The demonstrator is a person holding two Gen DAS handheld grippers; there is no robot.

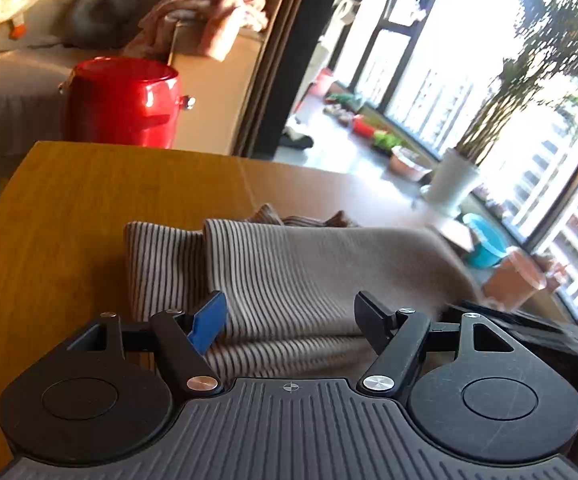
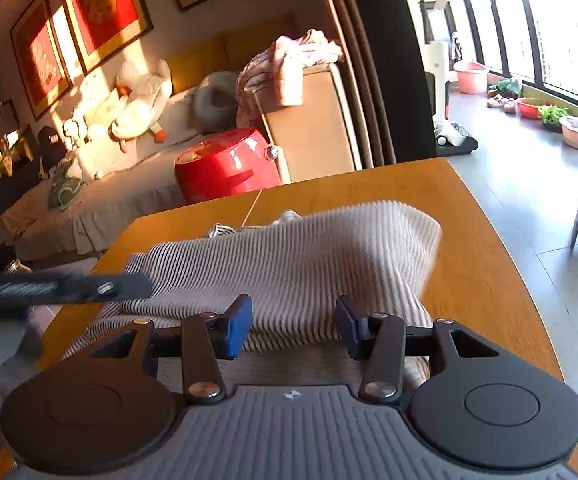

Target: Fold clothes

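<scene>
A folded grey-and-white striped knit garment [image 1: 289,276] lies on the orange wooden surface [image 1: 89,216]; the left claw [image 1: 291,314] and right claw [image 2: 293,326] gape over it (gripping nothing).

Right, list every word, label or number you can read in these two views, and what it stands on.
No readable text in either view.
Red framed wall pictures: pale motifs, too blurred to read.
Grey ribbed gripper bodies: only a small crosshair mark, no letters.
</scene>
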